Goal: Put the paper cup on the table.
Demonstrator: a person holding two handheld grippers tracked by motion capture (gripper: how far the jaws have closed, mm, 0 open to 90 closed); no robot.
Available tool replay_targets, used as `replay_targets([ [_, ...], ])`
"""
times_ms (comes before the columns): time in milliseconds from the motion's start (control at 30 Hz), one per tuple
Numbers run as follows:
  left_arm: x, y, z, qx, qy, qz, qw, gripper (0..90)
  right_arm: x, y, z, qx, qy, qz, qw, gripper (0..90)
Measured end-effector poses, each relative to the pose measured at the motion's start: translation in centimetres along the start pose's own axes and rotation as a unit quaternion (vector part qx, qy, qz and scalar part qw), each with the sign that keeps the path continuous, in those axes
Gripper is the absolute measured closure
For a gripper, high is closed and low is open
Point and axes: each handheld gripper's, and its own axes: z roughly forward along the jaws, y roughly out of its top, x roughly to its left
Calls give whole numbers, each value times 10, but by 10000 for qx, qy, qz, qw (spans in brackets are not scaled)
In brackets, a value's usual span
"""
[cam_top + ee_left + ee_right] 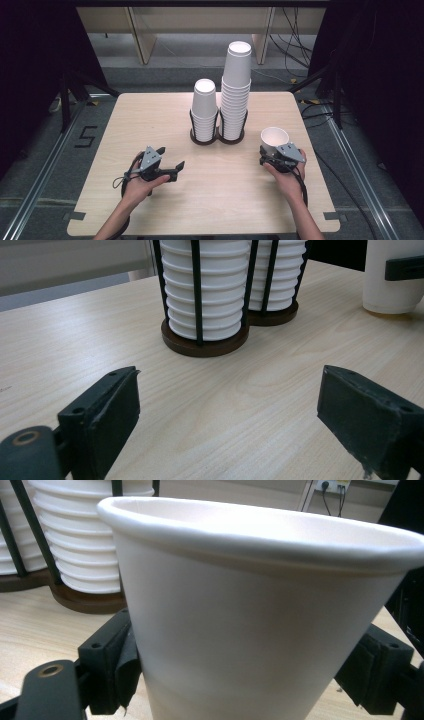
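Where pads press, tapered paper cup (250, 625).

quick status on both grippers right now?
Left gripper: open, nothing between its jaws.
Right gripper: shut on the single paper cup, which stands mouth up.

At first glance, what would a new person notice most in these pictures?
Two stacks of white paper cups, the taller stack beside the shorter stack, stand in dark wire holders at the middle of the table. At the table's right side, the right tool grips a single upright white cup.
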Motion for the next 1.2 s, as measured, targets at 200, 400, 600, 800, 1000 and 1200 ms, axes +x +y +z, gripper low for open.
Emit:
replay_targets([
  [200,0,-1,1,-5,-12,-13,10000,94,2,-2,1,102,-45,174,9998,168],
  [400,0,-1,0,48,11,-15,10000,94,-1,-2,2,25,-1,106,9999,165],
  [600,0,-1,0,62,8,-1,10000,94,0,-3,1,65,14,226,9997,160],
  [800,-1,-2,1,63,-25,-10,10000,94,-1,-4,0,109,96,180,9997,142],
  [1000,-1,-3,1,89,-11,-16,10000,94,-1,-6,0,226,76,227,9995,37],
  [1200,-1,-3,1,87,-6,-25,10000,94,0,-6,-3,331,113,346,9988,5],
])
